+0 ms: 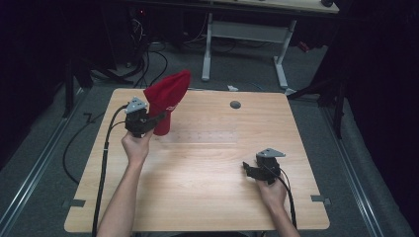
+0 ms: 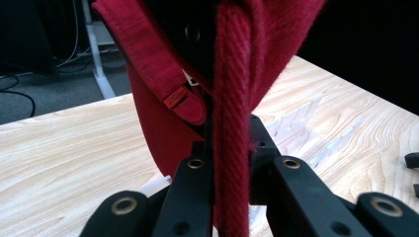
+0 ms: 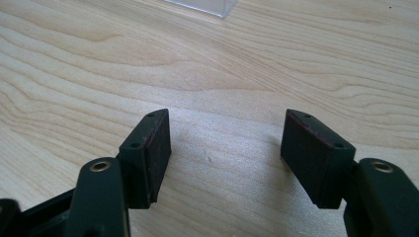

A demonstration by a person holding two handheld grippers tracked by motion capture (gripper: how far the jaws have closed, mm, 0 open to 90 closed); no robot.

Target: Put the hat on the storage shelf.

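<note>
Red cap (image 2: 163,123), small orange tag (image 2: 175,98), lettering unreadable

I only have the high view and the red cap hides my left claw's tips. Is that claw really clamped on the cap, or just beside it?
Observer: Clamped. In the left gripper view the left claw is shut on a thick seamed fold of the red cap, which runs up between the jaws.
Operator: Is anything lying under the cap?
Observer: Yes, a clear plastic stand sits on the table just behind it, hard to spot from above.
Operator: And my right claw, is anything in it?
Observer: No. The right gripper view shows the right claw open over bare wood, with nothing between the jaws.
</note>
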